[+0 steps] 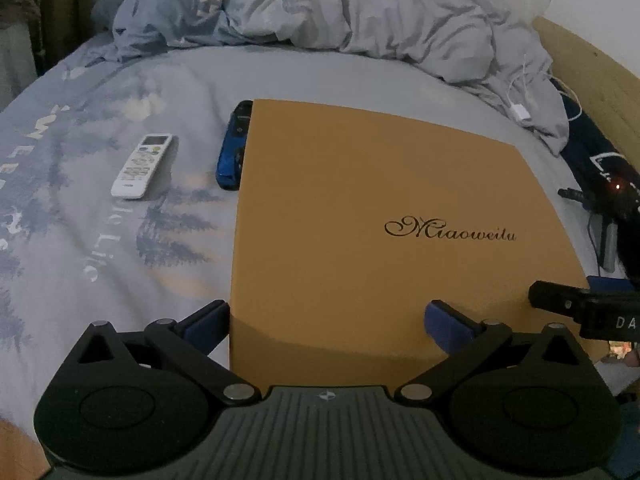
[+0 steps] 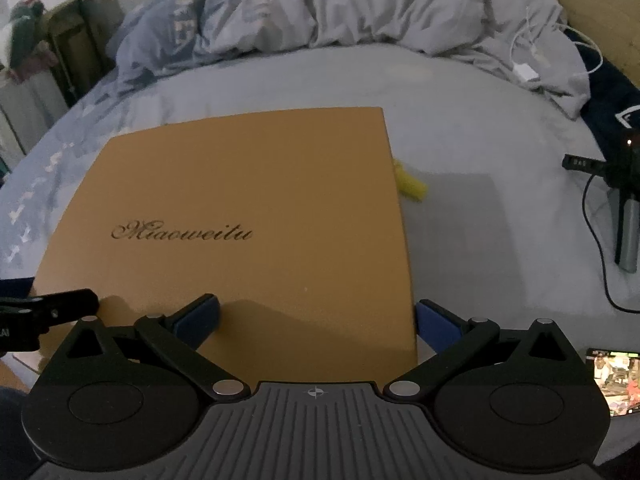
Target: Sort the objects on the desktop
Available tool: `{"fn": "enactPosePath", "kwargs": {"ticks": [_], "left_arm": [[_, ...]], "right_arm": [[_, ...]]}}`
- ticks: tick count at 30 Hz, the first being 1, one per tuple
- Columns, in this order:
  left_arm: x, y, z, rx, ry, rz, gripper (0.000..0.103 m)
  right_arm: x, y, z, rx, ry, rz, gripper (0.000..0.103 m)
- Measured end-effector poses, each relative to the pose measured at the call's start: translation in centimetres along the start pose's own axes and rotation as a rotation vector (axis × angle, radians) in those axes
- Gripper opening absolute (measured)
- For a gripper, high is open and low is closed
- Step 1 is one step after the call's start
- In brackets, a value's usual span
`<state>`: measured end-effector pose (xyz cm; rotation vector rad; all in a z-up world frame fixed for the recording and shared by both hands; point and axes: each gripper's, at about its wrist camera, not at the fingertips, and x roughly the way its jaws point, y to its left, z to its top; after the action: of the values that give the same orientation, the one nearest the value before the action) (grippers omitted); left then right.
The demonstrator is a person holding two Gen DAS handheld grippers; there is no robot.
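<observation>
The bed [image 1: 200, 76] carries every item and is covered with one grey-blue printed sheet. One crumpled duvet [image 1: 340, 4] lies bunched along the far edge, below one wooden headboard [image 2: 592, 8].

One flat orange box [image 1: 380, 200], lettered "Miaoweitu", lies lid-up at the centre of the bed, nearest both grippers.

Two grippers are present. The left gripper [image 1: 328, 320] is spread wide and grasps nothing; its left finger sits off the box's left edge, its right finger over the lid. The right gripper [image 2: 318, 318] is likewise spread wide and empty; its left finger is over the lid, its right finger just past the box's right edge.

One white remote control [image 1: 142, 166] lies on the sheet, well left of the box. One blue object [image 1: 232, 148] lies touching the box's left edge, partly hidden by it. One yellow object [image 2: 412, 184] lies just beside the box's right edge, blurred. One white cable with plug [image 2: 524, 70] rests on the duvet at right.
</observation>
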<state>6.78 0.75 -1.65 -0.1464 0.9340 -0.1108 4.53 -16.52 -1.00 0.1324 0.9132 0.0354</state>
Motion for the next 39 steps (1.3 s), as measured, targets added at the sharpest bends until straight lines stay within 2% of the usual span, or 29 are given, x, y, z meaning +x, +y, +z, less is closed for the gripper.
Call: {"fn": "enactPosePath", "kwargs": {"ticks": [7,10,16,20,27,31,39], "left_arm": [[-2.1,0.2,-0.6,0.012,-0.042,0.008,0.103],[-3.2,0.6,-0.9,0.015,-0.069,0.007,0.103],[-5.3,1.3,-1.6,-0.013,-0.106,-0.005,0.103],[-6.4,1.1,-2.2,0.002,-0.149,0.009,0.103],[-7.5,-0.2,-3.1,0.028,-0.188,-0.019,0.103],[-7.7,-0.3,-3.5,0.057,-0.214,0.003,0.103],[-7.3,0.6,-3.7,0.006,-0.204,0.01,0.103]], "right_arm": [[-1.7,0.3,-1.3,0.02,-0.015,0.008,0.103],[-3.3,0.4,-2.1,0.007,-0.041,0.044,0.103],[-7.3,0.2,-4.0,-0.017,-0.14,0.097,0.103],[-8.8,-0.5,-5.1,-0.009,-0.183,0.124,0.103],[-10.1,0.4,-6.1,-0.092,-0.252,0.101,0.103],[-10.0,0.3,-5.9,-0.072,-0.27,0.099,0.103],[-9.1,0.0,-6.1,-0.025,-0.252,0.088,0.103]]}}
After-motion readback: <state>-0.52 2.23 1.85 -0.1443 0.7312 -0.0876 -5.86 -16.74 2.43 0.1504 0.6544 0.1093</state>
